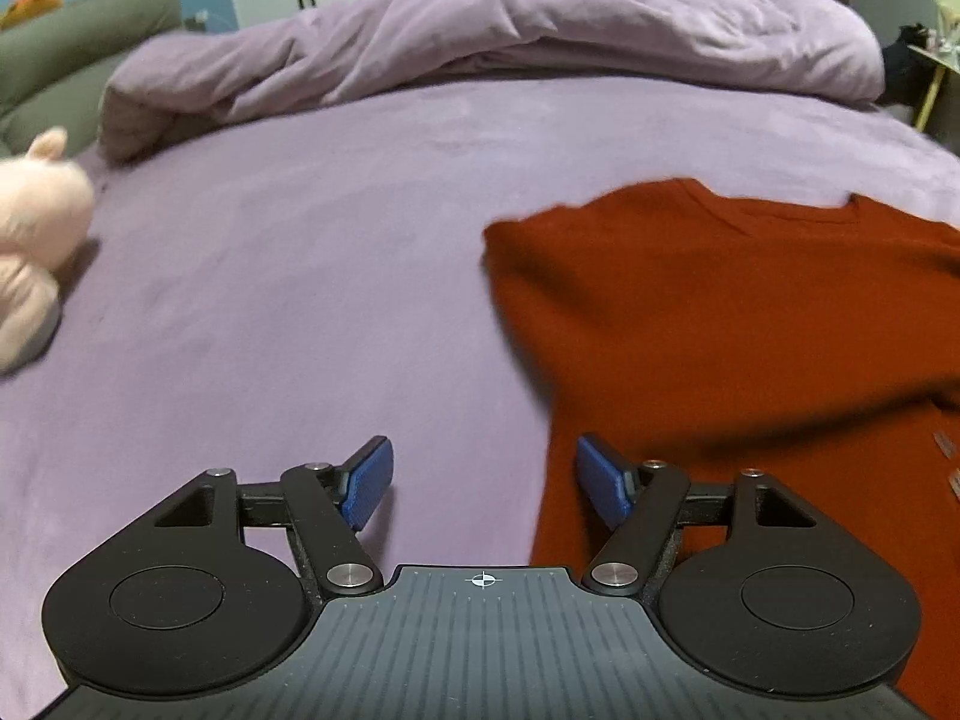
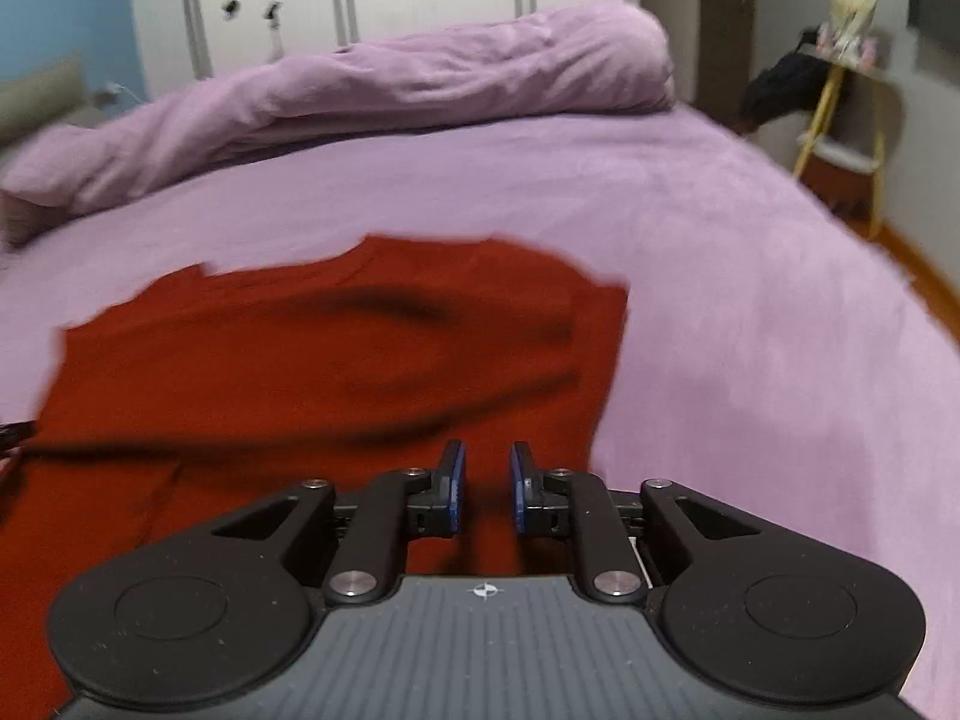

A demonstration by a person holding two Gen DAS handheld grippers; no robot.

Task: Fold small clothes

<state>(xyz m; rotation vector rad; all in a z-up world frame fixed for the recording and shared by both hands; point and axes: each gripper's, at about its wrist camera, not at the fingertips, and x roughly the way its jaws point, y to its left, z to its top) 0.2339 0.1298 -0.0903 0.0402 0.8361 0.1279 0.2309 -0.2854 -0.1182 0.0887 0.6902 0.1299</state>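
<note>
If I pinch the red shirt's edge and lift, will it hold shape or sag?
The red shirt will probably sag: it lies limp, with soft creases across it. It looks thin and light, so one pinch should lift it. It may drag rather than slide on the purple bedsheet, which looks fuzzy.

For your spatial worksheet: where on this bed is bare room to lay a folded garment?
Bare sheet lies between the pink plush toy, the bunched duvet and the red shirt. More lies right of the shirt towards the bed's edge. The shirt's side is taken.
</note>
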